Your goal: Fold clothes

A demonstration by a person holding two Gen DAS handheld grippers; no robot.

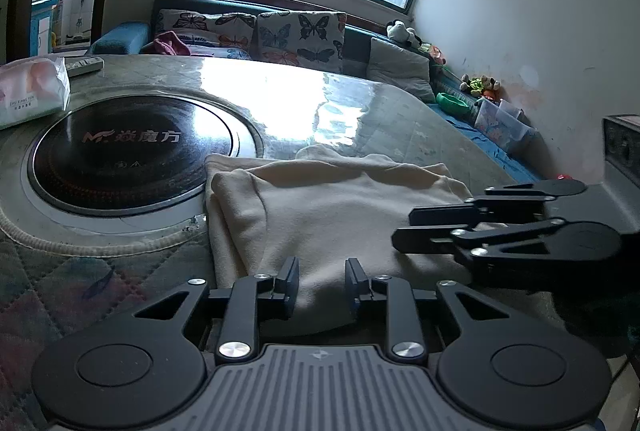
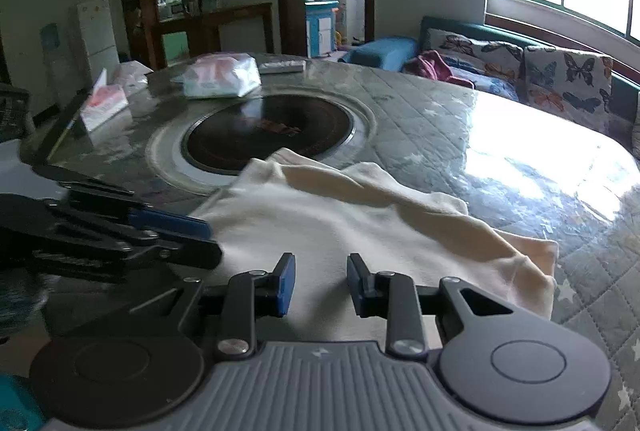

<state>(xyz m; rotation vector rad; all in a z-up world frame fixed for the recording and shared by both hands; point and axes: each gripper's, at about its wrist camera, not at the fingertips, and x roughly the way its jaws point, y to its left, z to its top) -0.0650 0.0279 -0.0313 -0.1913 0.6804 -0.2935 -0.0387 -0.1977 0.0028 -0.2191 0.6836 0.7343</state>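
A cream garment (image 1: 332, 215) lies partly folded on the quilted table cover, its far edge by the round black cooktop; it also shows in the right wrist view (image 2: 360, 227). My left gripper (image 1: 322, 281) is open and empty, low over the garment's near edge. My right gripper (image 2: 321, 283) is open and empty over the garment's near edge too. Each gripper shows from the side in the other's view: the right gripper (image 1: 404, 229) at the garment's right side, the left gripper (image 2: 214, 239) at its left side, each with its jaws a little apart.
A round black cooktop (image 1: 132, 151) is set in the table behind the garment. A tissue pack (image 2: 220, 77), a remote (image 2: 282, 66) and a tissue box (image 2: 104, 105) lie at the table's far side. A sofa with butterfly cushions (image 1: 300, 35) stands under the window.
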